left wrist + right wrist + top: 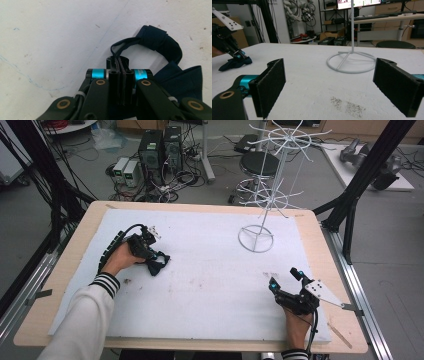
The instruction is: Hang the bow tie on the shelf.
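- Grasp step: left gripper point(119, 75) fingers pinching dark navy cloth bow tie point(160, 42) strap on white foam tabletop point(215, 270).
- Right gripper point(329, 82) fingers spread, empty.
- Next, probably: lift toward white wire rack point(265, 195), keeping pinch firm.

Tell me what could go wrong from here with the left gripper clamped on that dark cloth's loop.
1. The left gripper pinches only the thin strap of the dark blue cloth, so a quick lift might let it slip out.
2. The rest of the cloth lies slack on the white mat and may swing.
3. The white wire rack looks light; snagged cloth could tip it.
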### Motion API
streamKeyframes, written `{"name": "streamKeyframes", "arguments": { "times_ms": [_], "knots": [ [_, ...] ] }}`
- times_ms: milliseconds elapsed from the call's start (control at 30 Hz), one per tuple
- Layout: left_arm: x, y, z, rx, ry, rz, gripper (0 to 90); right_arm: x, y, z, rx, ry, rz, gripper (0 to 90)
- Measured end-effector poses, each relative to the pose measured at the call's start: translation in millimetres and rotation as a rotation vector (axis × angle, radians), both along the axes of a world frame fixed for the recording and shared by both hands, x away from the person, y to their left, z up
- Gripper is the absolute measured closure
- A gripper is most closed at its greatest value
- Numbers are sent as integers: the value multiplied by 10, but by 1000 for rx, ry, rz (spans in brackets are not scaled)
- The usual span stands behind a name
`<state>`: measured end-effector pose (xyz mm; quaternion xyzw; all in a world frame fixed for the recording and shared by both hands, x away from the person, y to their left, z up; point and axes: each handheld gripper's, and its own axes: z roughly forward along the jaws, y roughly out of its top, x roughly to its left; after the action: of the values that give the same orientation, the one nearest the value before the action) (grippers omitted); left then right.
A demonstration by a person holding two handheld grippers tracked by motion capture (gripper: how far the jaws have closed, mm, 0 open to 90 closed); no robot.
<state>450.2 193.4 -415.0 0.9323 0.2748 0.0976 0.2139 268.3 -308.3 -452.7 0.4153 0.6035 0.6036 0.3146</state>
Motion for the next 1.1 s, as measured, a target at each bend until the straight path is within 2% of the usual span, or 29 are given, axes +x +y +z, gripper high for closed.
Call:
{"name": "streamKeyframes", "arguments": {
  "times_ms": [100,200,233,267,333,367,400,567,600,633,667,700,733,767,833,967,1100],
  "knots": [
    [-8,14,3,-12,-6,3,877,1,0,0,0,-2,1,101],
    [-43,38,21,-64,-25,17,878,-4,6,0,3,4,1,101],
    [-43,38,21,-64,-25,17,878,-4,6,0,3,4,1,101],
    [-59,46,40,-93,-41,21,878,-5,7,0,2,3,1,101],
    [-67,51,54,-102,-49,14,877,-6,8,1,1,4,2,101],
    [-82,55,79,-131,-65,14,878,-5,9,0,2,3,2,101],
    [-82,55,79,-131,-65,14,878,-5,9,0,2,3,2,101],
    [-116,77,148,-233,-107,22,878,-4,9,0,-1,2,-1,101],
    [-116,77,148,-233,-107,22,878,-4,9,0,-1,2,-1,101],
    [-124,82,164,-273,-122,32,878,-5,10,0,2,3,0,101],
    [-124,82,164,-273,-122,32,878,-5,10,0,2,3,0,101],
    [-127,93,180,-305,-133,35,878,-5,8,1,2,4,0,101],
    [-127,93,180,-305,-133,35,878,-5,8,1,2,4,0,101],
    [-132,109,195,-346,-147,32,878,-5,7,0,2,4,0,101],
    [-138,124,211,-395,-162,39,878,-1,2,0,-2,-2,0,101],
    [-152,129,235,-437,-182,46,877,-5,6,0,3,5,-1,101],
    [-157,132,249,-451,-192,47,877,-1,2,0,1,0,-3,101]
  ]
}}
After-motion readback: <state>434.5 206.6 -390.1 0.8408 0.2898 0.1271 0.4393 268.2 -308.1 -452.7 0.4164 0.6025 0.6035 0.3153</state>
